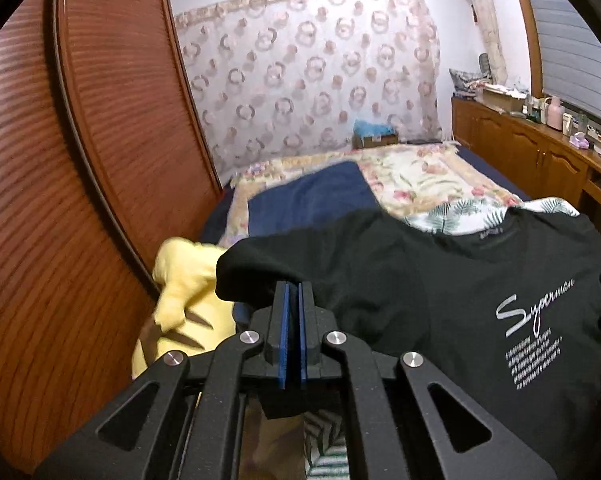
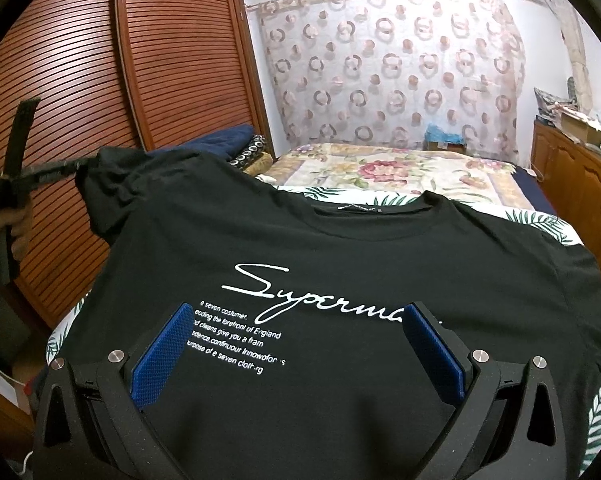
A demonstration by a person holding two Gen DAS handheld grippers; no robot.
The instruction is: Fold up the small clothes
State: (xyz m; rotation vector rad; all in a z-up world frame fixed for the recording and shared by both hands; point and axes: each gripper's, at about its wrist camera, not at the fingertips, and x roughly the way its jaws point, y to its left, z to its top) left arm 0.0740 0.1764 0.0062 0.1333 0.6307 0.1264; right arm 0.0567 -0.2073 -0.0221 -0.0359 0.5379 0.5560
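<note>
While sleeve (image 1: 244, 268) pinched, left fingers (image 1: 283, 320) closed.

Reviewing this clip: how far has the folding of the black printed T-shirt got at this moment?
Early stage. Done: the black cotton T-shirt with white script print lies spread front-up on the leaf-patterned sheet. In hand: the left claw is shut on the shirt's sleeve, lifting it. The right claw hangs open above the print, gripping nothing. Left: every fold; none shows yet.

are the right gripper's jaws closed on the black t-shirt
No, the right gripper has its jaws spread wide over the black printed cotton t-shirt, pinching nothing.
</note>
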